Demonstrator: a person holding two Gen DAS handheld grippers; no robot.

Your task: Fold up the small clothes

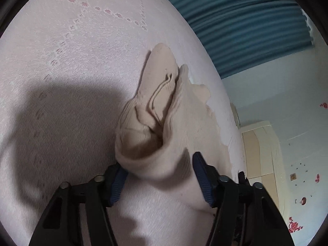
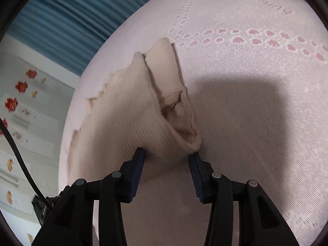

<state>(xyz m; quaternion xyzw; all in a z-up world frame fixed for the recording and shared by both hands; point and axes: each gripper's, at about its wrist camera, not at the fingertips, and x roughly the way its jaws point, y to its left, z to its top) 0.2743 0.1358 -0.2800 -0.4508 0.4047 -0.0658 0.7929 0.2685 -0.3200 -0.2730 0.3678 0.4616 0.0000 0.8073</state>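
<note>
A small beige ribbed garment (image 1: 164, 123) lies bunched and partly folded on a pale pink bedsheet (image 1: 61, 71). My left gripper (image 1: 161, 167) is open, its blue-padded fingers (image 1: 202, 176) standing on either side of the garment's near folded edge. In the right wrist view the same garment (image 2: 133, 112) lies ahead. My right gripper (image 2: 167, 156) is open too, its fingers (image 2: 138, 164) straddling the garment's near rolled end. I cannot tell whether the pads touch the cloth.
The pink sheet (image 2: 256, 82) has a pattern of darker pink paw prints. A blue curtain (image 1: 246, 24) and a light wall with red stickers (image 2: 20, 86) lie beyond the bed's edge. A cream cabinet (image 1: 260, 147) stands by the wall. A black cable (image 2: 18, 153) hangs at left.
</note>
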